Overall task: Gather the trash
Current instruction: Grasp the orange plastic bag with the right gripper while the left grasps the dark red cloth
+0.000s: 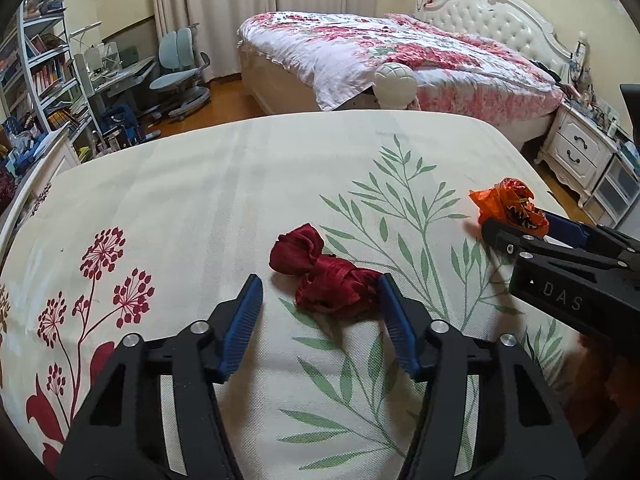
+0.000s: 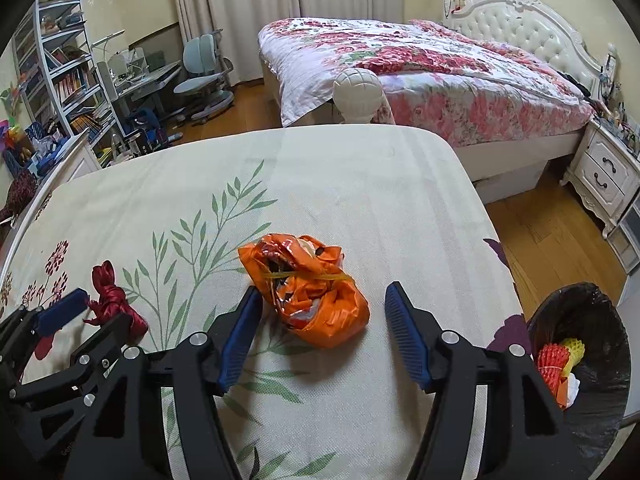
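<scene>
Straddling a crumpled dark-red cloth wad (image 1: 326, 278), left tongs (image 1: 320, 292) parted, right pad touching it. Flanking a crinkled orange plastic bag (image 2: 308, 290), right tongs (image 2: 322, 304) wide, gripping nothing.

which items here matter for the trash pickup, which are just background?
Job: red crumpled wrapper, orange plastic bag, black-lined bin, left gripper, right gripper.
Background: floral bed, desk chair, bookshelf, nightstand.
</scene>
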### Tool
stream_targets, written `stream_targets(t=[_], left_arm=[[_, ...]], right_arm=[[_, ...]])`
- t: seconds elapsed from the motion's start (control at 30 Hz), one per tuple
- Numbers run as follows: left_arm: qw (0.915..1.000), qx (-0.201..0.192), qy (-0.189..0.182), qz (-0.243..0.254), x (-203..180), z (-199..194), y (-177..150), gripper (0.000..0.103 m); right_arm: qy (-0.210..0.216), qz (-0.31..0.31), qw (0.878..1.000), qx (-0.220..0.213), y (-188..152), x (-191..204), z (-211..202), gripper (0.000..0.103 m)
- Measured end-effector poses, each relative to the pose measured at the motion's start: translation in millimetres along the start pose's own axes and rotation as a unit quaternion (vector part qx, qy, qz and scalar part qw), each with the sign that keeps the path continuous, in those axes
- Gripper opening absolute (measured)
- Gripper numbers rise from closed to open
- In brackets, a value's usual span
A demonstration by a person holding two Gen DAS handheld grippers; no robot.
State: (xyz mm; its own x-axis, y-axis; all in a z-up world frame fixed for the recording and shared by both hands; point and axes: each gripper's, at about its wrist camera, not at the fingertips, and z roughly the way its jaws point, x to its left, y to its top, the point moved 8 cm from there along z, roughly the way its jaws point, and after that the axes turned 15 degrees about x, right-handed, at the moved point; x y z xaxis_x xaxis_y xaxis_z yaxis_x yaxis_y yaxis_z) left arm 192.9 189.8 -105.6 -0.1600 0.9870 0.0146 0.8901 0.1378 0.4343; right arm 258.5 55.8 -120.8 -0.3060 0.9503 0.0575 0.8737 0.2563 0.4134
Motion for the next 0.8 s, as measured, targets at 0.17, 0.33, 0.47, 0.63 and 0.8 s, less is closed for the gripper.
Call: stream_targets(t=[0.17, 0.33, 0.47, 0.63, 0.8], left_arm=[[0.9996, 0.006, -0.027, -0.006, 1.8, 2.6, -0.9, 0.039], [0.9997, 0.005, -0.025, -0.003, -0.7, 2.3, -1.7, 0.035], [0.9997, 0.004, -0.025, -0.003, -0.6, 1.9, -1.9, 0.032], [0.9997, 0.002, -0.024, -0.003, 0.1, -0.4, -1.9, 0.029], [0.9998, -0.004, -0.022, -0.003, -1.3, -6.0, -3.4, 0.028]], right_arm=[[-0.002, -0.006, 1.000, 0.002, 3.5, 2.9, 3.2, 0.063], [-0.007, -0.003, 1.000, 0.004, 4.5, 1.2, 4.3, 0.047], [-0.004, 0.001, 1.000, 0.002, 1.8, -1.0, 1.9, 0.042], [-0.003, 0.004, 1.000, 0.000, -7.0, -2.1, -1.8, 0.041], [-0.002, 0.007, 1.000, -0.001, -20.7, -3.5, -7.9, 0.041]])
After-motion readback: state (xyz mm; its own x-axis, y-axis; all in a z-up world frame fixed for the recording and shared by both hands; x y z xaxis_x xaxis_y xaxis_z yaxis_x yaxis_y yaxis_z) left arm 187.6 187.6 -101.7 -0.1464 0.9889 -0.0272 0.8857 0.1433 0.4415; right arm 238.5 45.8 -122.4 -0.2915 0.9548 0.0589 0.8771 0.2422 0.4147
